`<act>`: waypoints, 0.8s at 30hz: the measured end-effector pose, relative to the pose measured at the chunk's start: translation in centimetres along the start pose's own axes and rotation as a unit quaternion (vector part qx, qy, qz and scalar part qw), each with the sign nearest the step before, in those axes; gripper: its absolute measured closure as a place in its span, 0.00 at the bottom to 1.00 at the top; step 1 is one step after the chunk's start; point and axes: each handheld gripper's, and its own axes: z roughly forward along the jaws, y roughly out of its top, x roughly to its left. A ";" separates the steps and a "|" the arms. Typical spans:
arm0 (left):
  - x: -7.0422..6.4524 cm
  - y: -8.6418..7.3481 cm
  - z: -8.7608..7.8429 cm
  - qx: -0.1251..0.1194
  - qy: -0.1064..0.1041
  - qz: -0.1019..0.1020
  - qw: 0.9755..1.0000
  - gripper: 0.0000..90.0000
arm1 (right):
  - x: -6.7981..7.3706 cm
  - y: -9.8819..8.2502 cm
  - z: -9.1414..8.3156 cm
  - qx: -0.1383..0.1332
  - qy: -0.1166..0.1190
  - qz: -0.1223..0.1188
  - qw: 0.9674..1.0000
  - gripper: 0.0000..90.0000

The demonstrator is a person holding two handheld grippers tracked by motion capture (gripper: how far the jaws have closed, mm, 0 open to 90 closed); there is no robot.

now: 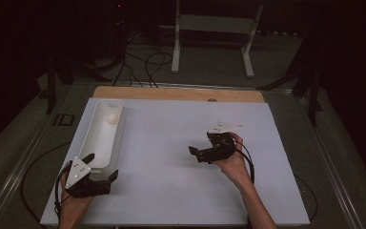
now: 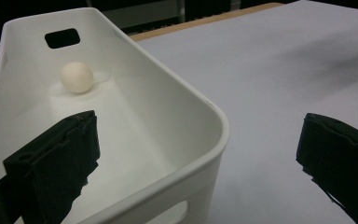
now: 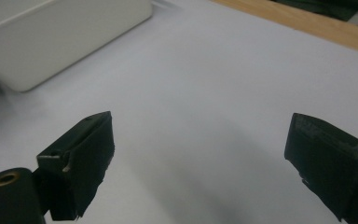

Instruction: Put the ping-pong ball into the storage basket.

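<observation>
White worktop [image 1: 171, 143]: bin [image 1: 106, 131] holds a ball [image 1: 111, 119]; left tool [image 1: 101, 168] spread astride its near corner, right tool [image 1: 209, 145] spread, well apart.

A white sheet [image 1: 181, 157] covers the wooden table [image 1: 171, 93]. Beyond it, cables [image 1: 143, 64] and a white stand [image 1: 214, 28] occupy the floor.

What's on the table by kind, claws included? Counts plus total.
White bins: 1
White balls: 1, lying in the bin's far end
Handheld claws: 2, left claw open around the bin's near corner, right claw open over bare table
Total: 4
</observation>
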 end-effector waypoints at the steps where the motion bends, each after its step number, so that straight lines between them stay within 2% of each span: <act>1: 0.0 0.0 0.0 0.000 0.000 -0.001 1.000 0.00 | -0.1 -0.4 -0.6 -0.006 -0.008 -0.008 1.000 0.09; 4: 0.1 0.0 0.1 -0.001 0.000 -0.003 1.000 0.00 | -0.5 -1.3 -1.2 -0.005 -0.016 -0.007 1.000 0.09; 10: 0.2 0.1 0.1 0.000 -0.001 -0.004 1.000 0.00 | -1.6 -3.2 -2.5 -0.020 -0.030 0.012 0.999 0.09; 14: 0.4 0.1 0.2 -0.005 -0.002 -0.014 1.000 0.00 | -2.2 -4.5 -3.4 -0.028 -0.035 0.021 0.999 0.09; 24: 0.6 0.2 0.5 -0.010 -0.004 -0.025 1.000 0.00 | -2.8 -8.0 -5.0 -0.071 -0.065 0.026 0.995 0.09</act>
